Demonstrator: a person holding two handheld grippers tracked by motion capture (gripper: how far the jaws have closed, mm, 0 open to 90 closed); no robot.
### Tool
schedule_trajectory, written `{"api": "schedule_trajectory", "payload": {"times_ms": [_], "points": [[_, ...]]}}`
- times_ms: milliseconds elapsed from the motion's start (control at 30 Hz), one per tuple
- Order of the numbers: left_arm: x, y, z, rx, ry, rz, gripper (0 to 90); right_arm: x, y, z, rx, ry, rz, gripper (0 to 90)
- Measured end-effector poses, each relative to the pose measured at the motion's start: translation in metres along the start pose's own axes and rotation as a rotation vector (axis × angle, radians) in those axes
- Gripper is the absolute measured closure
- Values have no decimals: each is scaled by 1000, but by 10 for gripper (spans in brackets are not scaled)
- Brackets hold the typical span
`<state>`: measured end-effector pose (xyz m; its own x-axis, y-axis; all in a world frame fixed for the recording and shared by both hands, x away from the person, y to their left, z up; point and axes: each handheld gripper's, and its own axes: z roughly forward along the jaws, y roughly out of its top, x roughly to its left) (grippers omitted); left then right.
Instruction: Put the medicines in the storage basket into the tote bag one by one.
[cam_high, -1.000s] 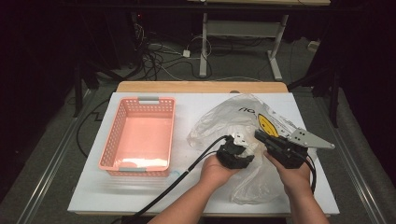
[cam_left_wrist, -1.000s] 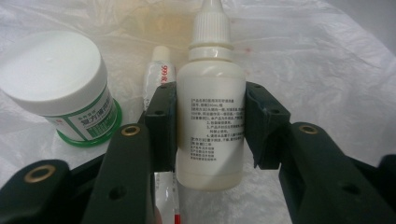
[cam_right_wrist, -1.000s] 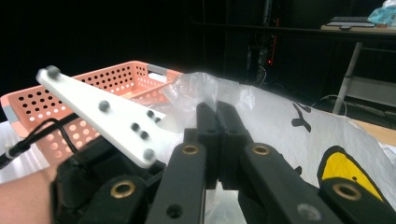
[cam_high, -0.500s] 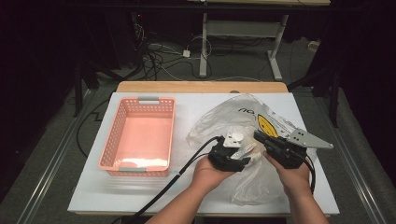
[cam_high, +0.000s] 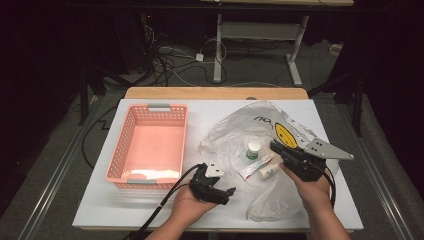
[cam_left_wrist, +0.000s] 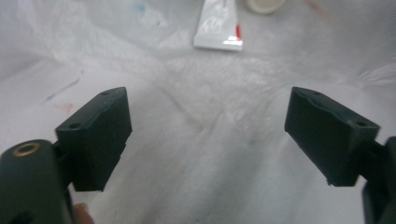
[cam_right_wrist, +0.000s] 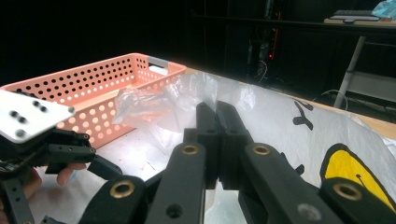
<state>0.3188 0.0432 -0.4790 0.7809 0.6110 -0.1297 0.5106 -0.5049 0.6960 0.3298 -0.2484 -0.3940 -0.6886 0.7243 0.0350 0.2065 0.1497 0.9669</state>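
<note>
Room: dark
Floor (cam_high: 165, 65): grey, tangled cables (cam_high: 165, 60)
Furniture: white-legged desk frame (cam_high: 260, 45) behind the white-topped bench (cam_high: 100, 210)

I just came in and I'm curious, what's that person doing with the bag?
A person holds a tool in each hand. The right tool is shut on the clear plastic bag, holding it up. The left tool has just been opening and holds nothing. A tube and small bottle lie inside, beside the pink basket.

White table (cam_high: 150, 207): basket (cam_high: 150, 145), plastic bag (cam_high: 235, 125).
</note>
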Motion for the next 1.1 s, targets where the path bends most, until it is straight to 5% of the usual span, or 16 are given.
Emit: {"api": "schedule_trajectory", "payload": {"times_ms": [167, 267, 333, 500, 700, 867, 1100], "points": [[-4, 8, 19, 23, -15, -10, 132, -1, -1, 0, 4, -2, 1, 900], [-13, 15, 30, 69, 55, 23, 95, -2, -1, 0, 5, -4, 3, 900], [-16, 16, 32, 67, 66, 22, 116, -2, -1, -1, 2, -5, 3, 900], [-22, 13, 30, 35, 70, 17, 311, -2, 0, 0, -2, -3, 9, 900], [-16, 11, 27, 1, 101, -57, 676, -2, -2, 0, 8, -6, 12, 900], [-20, 11, 27, -2, 103, -20, 876, -2, -4, 2, 16, -3, 14, 900], [-16, 9, 24, -23, 54, -37, 887, 1, -6, 3, 26, 3, 4, 900]]}}
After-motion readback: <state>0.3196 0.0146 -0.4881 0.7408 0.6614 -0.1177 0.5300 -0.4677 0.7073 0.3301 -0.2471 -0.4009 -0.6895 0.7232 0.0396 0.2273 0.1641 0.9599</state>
